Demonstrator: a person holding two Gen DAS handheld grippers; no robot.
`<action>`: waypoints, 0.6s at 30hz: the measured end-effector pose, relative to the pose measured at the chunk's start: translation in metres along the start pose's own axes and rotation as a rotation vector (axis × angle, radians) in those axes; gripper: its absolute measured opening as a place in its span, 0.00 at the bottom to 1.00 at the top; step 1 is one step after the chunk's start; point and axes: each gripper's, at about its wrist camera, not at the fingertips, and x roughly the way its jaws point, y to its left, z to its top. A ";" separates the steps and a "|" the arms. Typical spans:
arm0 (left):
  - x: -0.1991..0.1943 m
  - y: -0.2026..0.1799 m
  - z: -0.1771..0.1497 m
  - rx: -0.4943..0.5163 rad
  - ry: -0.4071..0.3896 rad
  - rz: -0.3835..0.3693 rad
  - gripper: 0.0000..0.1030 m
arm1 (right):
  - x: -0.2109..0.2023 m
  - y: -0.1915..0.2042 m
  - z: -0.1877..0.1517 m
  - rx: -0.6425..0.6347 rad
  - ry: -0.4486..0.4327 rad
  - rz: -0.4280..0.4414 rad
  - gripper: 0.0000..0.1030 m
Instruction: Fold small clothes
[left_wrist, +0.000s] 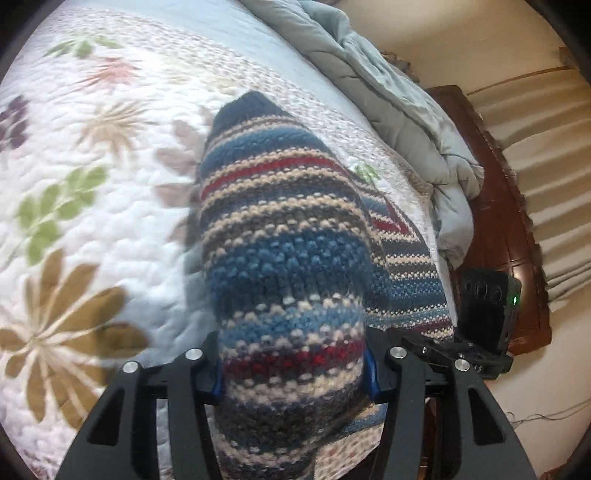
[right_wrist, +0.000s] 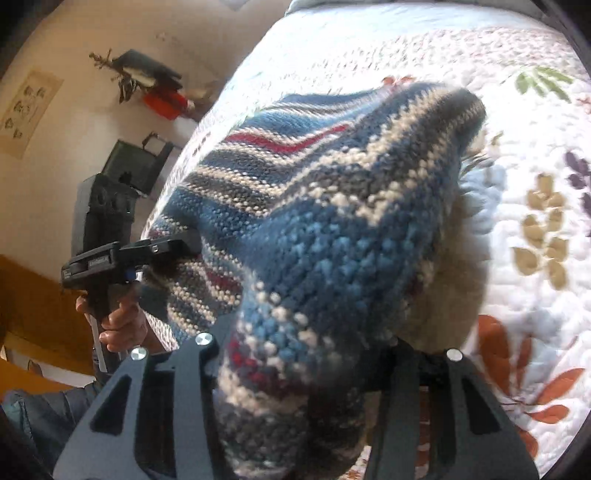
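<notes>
A striped knitted garment (left_wrist: 280, 236) in blue, cream, grey and red hangs over a floral quilted bedspread (left_wrist: 92, 177). My left gripper (left_wrist: 293, 373) is shut on one bunched end of it, the knit bulging between the blue-padded fingers. In the right wrist view the same garment (right_wrist: 332, 221) fills the middle, with a cream fleecy lining showing on its right side. My right gripper (right_wrist: 299, 369) is shut on its other end. The left gripper also shows in the right wrist view (right_wrist: 166, 245), held by a hand, clamped on the knit's left edge. The right gripper shows in the left wrist view (left_wrist: 443, 350).
A rumpled grey-blue duvet (left_wrist: 388, 92) lies along the far side of the bed. A dark wooden bed frame (left_wrist: 506, 221) and pleated curtains are at right. In the right wrist view, a black and red object (right_wrist: 155, 85) and a dark box (right_wrist: 133, 166) sit on the floor beside the bed.
</notes>
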 end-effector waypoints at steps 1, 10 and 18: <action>0.001 0.005 -0.004 -0.008 0.011 0.007 0.54 | 0.011 0.000 0.000 0.012 0.027 -0.004 0.44; 0.008 0.045 -0.041 -0.003 0.054 0.042 0.71 | 0.041 -0.028 -0.024 0.110 0.079 -0.063 0.76; -0.008 0.054 -0.091 0.028 0.049 0.125 0.78 | 0.018 -0.037 -0.080 0.109 0.042 -0.295 0.83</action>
